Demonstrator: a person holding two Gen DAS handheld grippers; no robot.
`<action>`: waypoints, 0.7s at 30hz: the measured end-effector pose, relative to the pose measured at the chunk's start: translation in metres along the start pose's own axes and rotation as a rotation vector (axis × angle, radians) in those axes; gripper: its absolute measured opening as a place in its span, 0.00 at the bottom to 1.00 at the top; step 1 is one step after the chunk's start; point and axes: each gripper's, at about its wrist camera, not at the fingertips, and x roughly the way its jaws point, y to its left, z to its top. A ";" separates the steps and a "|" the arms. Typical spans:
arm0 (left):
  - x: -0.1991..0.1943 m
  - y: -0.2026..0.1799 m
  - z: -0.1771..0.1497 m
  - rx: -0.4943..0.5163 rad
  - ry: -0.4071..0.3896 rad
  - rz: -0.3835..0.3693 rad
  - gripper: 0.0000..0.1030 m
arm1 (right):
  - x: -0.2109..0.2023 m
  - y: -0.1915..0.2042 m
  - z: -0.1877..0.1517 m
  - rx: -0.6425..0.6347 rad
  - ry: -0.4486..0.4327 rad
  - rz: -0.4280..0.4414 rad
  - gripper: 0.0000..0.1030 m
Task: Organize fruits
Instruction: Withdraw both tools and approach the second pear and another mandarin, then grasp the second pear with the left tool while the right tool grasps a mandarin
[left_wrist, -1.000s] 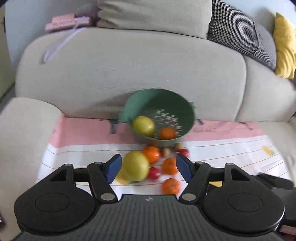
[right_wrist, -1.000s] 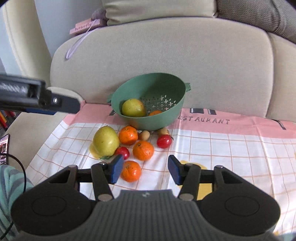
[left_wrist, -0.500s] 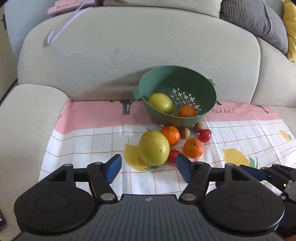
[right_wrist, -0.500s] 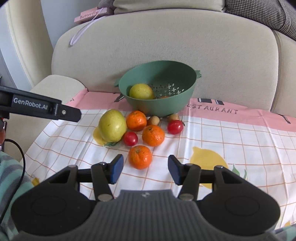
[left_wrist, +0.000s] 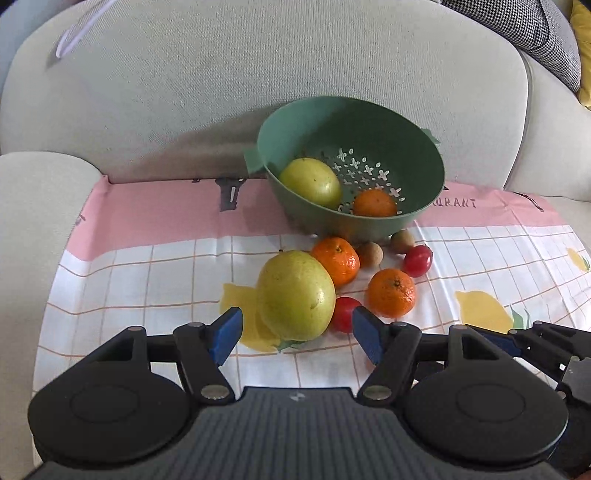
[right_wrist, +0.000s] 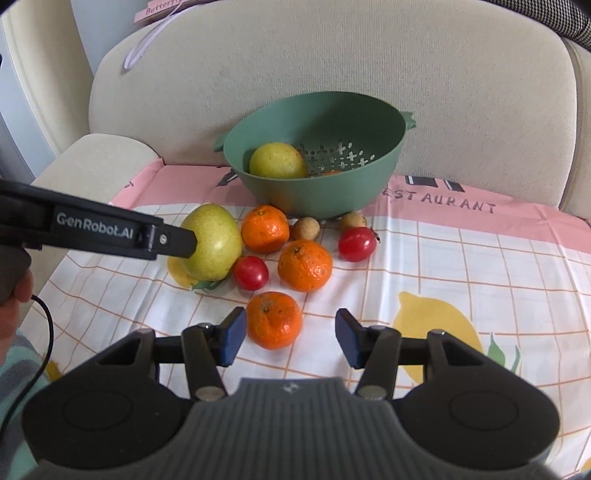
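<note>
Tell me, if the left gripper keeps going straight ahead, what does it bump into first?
Most likely the big yellow-green fruit on the cloth. It sits just ahead of the open left gripper, lined up with the gap between its fingers.

One green colander (right_wrist: 314, 184) at the back of the cloth; inside it, one yellow-green fruit (left_wrist: 310, 182) and one mandarin (left_wrist: 375, 203); outside on the cloth, one more big yellow-green fruit (right_wrist: 212, 242), so two of that kind in all; three mandarins on the cloth, one by the big fruit (right_wrist: 265, 229), one in the middle (right_wrist: 304, 265), one nearest the camera (right_wrist: 274, 319), making four in total; two red tomatoes (right_wrist: 251, 272) (right_wrist: 357, 244); two small brown round fruits (right_wrist: 306, 229) (right_wrist: 352, 220) tucked against the colander's base; one checked cloth (right_wrist: 461, 266) under everything.
</note>
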 end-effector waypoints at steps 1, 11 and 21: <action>0.002 0.001 0.000 -0.002 -0.003 -0.002 0.77 | 0.003 0.000 0.000 0.002 0.005 0.002 0.49; 0.029 0.015 0.000 -0.077 -0.001 -0.034 0.77 | 0.027 0.007 0.000 -0.047 0.028 0.001 0.49; 0.046 0.019 0.000 -0.127 -0.001 -0.076 0.78 | 0.036 0.008 -0.002 -0.072 0.035 0.000 0.49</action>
